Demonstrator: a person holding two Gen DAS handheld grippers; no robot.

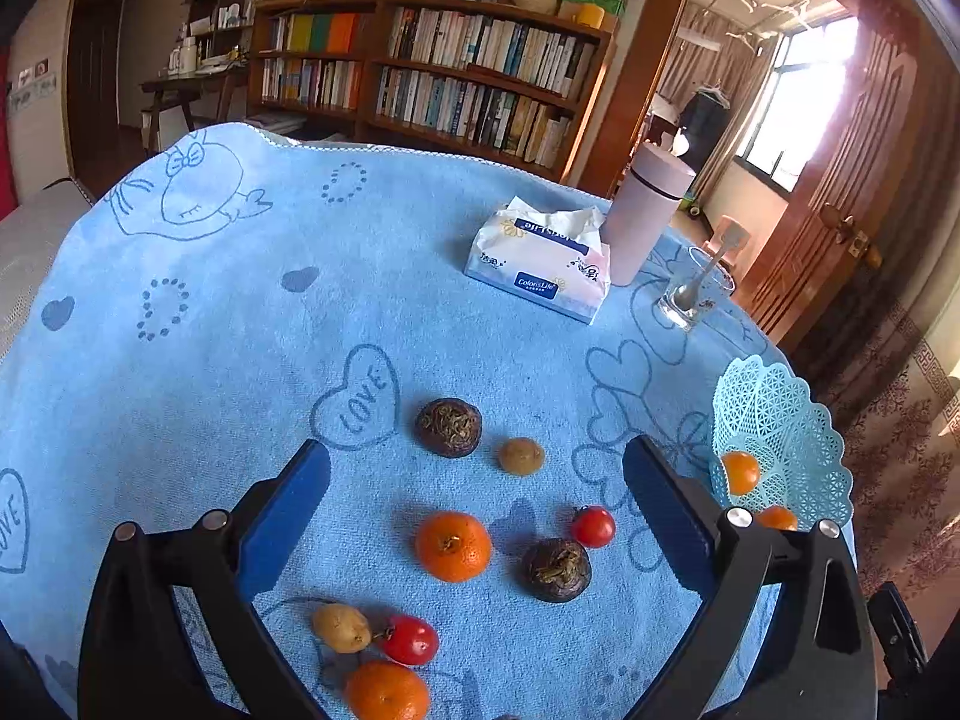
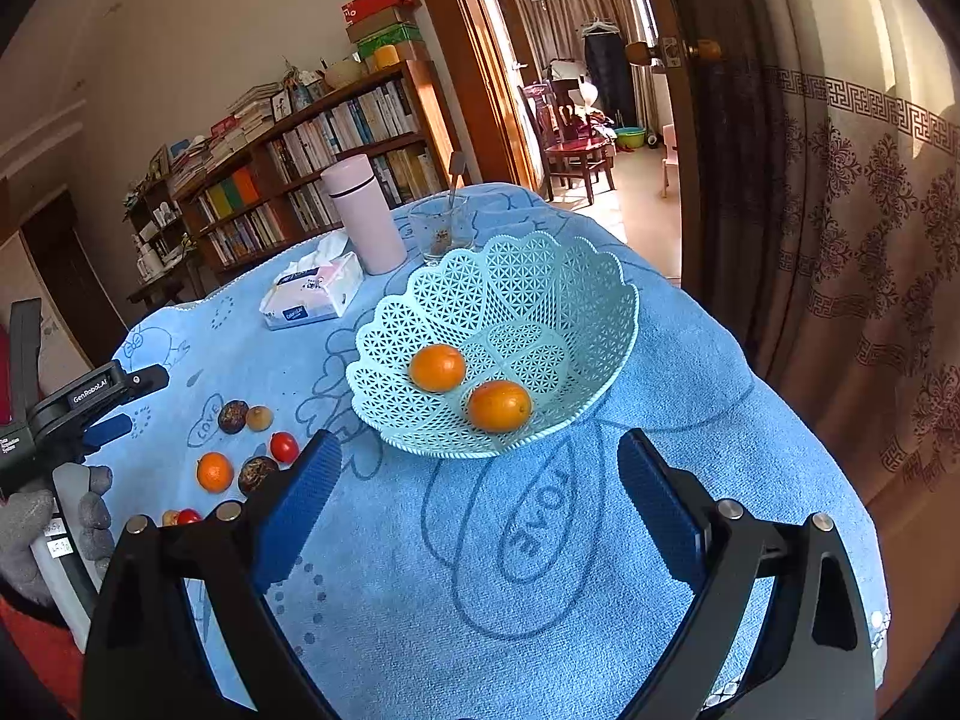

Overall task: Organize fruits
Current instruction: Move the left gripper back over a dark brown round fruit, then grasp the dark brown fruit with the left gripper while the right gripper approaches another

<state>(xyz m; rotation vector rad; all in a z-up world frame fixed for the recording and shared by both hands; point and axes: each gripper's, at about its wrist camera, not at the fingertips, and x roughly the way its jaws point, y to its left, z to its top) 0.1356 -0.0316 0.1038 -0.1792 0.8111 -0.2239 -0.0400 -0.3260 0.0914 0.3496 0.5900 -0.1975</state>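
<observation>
Loose fruit lies on the blue towel: two oranges (image 1: 453, 546) (image 1: 387, 691), two tomatoes (image 1: 593, 526) (image 1: 410, 639), two dark brown fruits (image 1: 448, 427) (image 1: 555, 569) and two small tan fruits (image 1: 521, 456) (image 1: 341, 627). My left gripper (image 1: 477, 447) hovers open above this group, holding nothing. The pale green lattice basket (image 2: 600, 276) stands at the right with two oranges (image 2: 438, 367) (image 2: 499, 405) inside. My right gripper (image 2: 478, 444) is open and empty just in front of the basket. In the right wrist view the left gripper (image 2: 108, 420) shows at the far left, held by a gloved hand (image 2: 36, 516).
A tissue pack (image 1: 540, 267), a pink flask (image 1: 645, 213) and a glass with a spoon (image 1: 690, 294) stand at the back of the table. The table edge drops off just right of the basket (image 1: 780, 420). A bookshelf (image 1: 432, 72) and a doorway lie beyond.
</observation>
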